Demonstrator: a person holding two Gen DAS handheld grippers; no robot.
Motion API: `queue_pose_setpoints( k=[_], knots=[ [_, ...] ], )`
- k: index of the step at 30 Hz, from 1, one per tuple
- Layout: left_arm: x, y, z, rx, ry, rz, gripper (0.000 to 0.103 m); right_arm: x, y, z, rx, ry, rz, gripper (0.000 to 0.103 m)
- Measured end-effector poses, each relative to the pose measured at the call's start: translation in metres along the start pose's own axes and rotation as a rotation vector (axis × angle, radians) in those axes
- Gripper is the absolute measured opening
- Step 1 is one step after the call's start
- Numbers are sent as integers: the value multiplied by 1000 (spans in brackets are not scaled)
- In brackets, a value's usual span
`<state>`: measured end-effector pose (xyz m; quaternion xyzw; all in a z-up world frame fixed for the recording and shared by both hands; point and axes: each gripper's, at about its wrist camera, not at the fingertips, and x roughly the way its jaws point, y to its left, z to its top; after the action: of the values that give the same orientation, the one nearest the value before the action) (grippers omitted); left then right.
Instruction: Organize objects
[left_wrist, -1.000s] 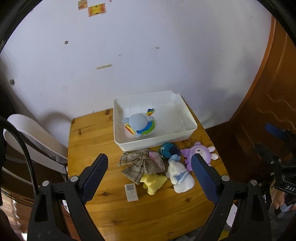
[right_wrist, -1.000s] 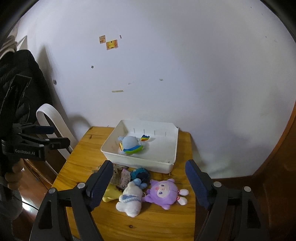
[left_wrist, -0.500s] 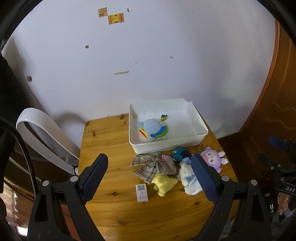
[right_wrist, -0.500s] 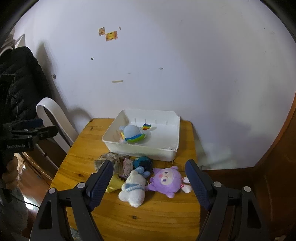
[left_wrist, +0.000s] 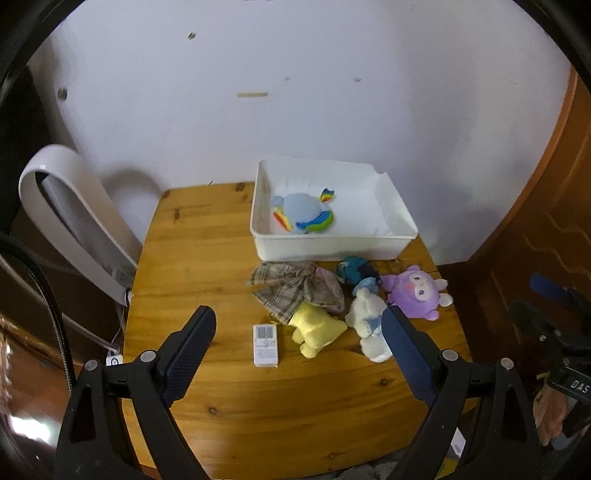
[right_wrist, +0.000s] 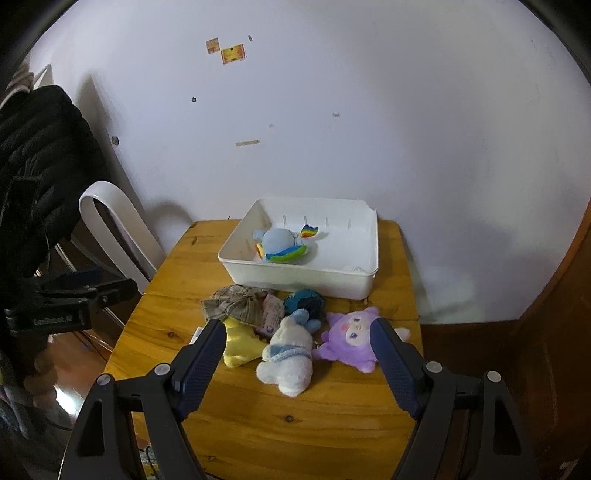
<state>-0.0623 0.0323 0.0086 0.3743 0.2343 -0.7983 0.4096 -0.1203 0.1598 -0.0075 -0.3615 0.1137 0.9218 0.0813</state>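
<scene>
A white bin (left_wrist: 328, 243) (right_wrist: 295, 275) stands at the back of a small wooden table (left_wrist: 207, 266) (right_wrist: 332, 417), holding a light-blue plush with rainbow trim (left_wrist: 303, 214) (right_wrist: 282, 242). In front of it lie a plaid bow (left_wrist: 291, 288) (right_wrist: 236, 306), a yellow plush (left_wrist: 316, 328) (right_wrist: 240, 345), a white plush (left_wrist: 369, 323) (right_wrist: 290, 358), a purple plush (left_wrist: 417, 291) (right_wrist: 351, 338), a dark teal plush (left_wrist: 352, 269) (right_wrist: 304, 302) and a small white box (left_wrist: 265, 345). My left gripper (left_wrist: 299, 325) hovers open above the box and yellow plush. My right gripper (right_wrist: 297, 338) hovers open over the white plush. Neither holds anything.
A white curved appliance (left_wrist: 77, 218) (right_wrist: 118, 229) leans at the table's left. A dark jacket (right_wrist: 33, 166) hangs far left. A wooden door (left_wrist: 546, 221) is at the right. The white wall stands right behind the bin. A person's hand (right_wrist: 42, 369) holds the other gripper at left.
Both grippers have come lower and closer to the table, so the toys look larger. The left view has swung so the table sits more central. Jaw openings are unchanged.
</scene>
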Motion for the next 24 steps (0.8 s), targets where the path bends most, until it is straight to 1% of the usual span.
queue_pose_setpoints(
  k=[5,7,10,15,21,24],
  knots=[
    [17,7,-11,-13,36,34,93,11,0,-10,33,11,-6,81],
    [25,9,-15,-18,50,45,93,20,-1,-14,50,33,-1,81],
    [37,11,-21,-23,70,66,93,34,-2,-20,52,58,-18,81],
    [62,20,-30,-43,108,75,93,54,-4,-31,61,91,-24,81],
    [102,39,-45,-114,196,90,93,87,-9,-44,85,163,-17,81],
    [117,47,-53,-125,229,114,93,104,-6,-50,75,198,-22,81]
  ],
)
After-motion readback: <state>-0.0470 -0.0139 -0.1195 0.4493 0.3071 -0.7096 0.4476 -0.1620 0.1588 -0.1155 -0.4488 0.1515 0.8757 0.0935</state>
